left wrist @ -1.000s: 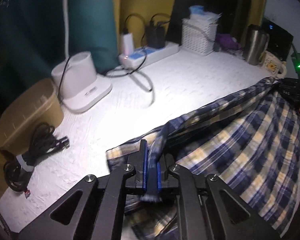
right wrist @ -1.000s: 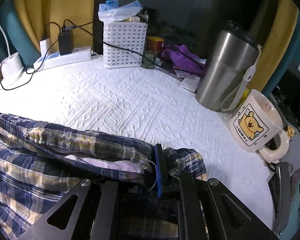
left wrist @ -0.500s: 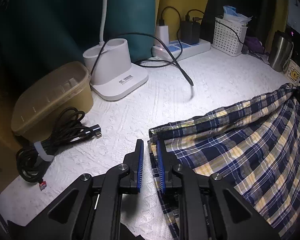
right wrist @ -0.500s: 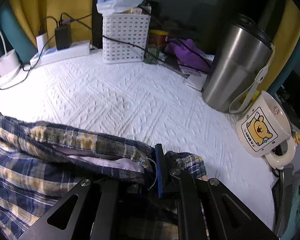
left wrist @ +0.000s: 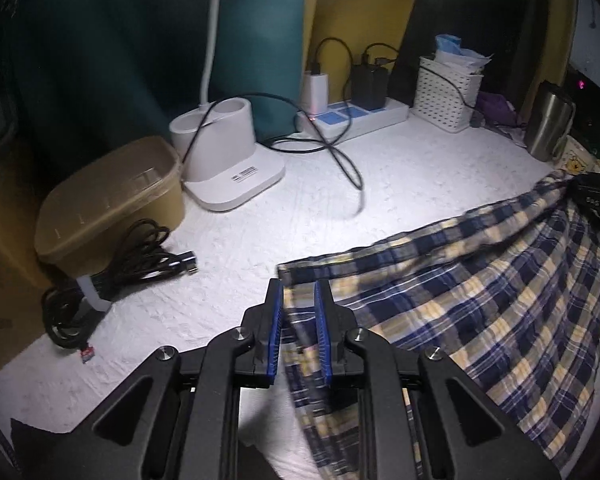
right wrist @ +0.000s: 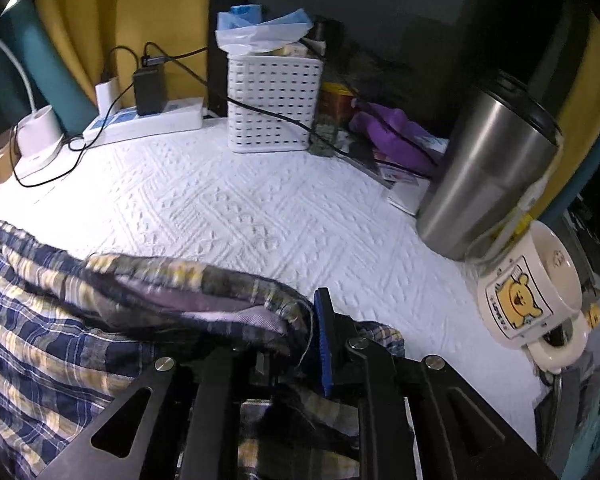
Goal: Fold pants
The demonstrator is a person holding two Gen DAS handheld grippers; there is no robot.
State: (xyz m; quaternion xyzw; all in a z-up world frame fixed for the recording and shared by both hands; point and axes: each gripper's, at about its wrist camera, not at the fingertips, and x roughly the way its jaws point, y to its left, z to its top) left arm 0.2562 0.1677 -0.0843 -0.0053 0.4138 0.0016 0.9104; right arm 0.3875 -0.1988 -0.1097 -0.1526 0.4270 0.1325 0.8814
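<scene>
The blue, yellow and white plaid pants [left wrist: 480, 288] lie on the white textured cloth and hang off its near edge. My left gripper [left wrist: 298, 300] is open, its blue pads on either side of the pants' left corner edge, with cloth lying loose between them. My right gripper [right wrist: 300, 320] is shut on the bunched waistband end of the pants [right wrist: 180, 300]; the fabric covers its left finger. The right gripper also shows in the left wrist view [left wrist: 596, 196] at the pants' far right corner.
At the back stand a white lamp base [left wrist: 228, 160], a power strip [left wrist: 352, 120] with chargers and cables, and a white basket [right wrist: 274, 104]. A tan tub [left wrist: 108, 204] and a coiled black cable [left wrist: 112, 272] sit left. A steel tumbler [right wrist: 488, 176] and bear mug [right wrist: 528, 292] stand right.
My left gripper has opened and let go of the pants' corner, which now lies flat on the cloth. The right gripper has kept its hold and barely moved.
</scene>
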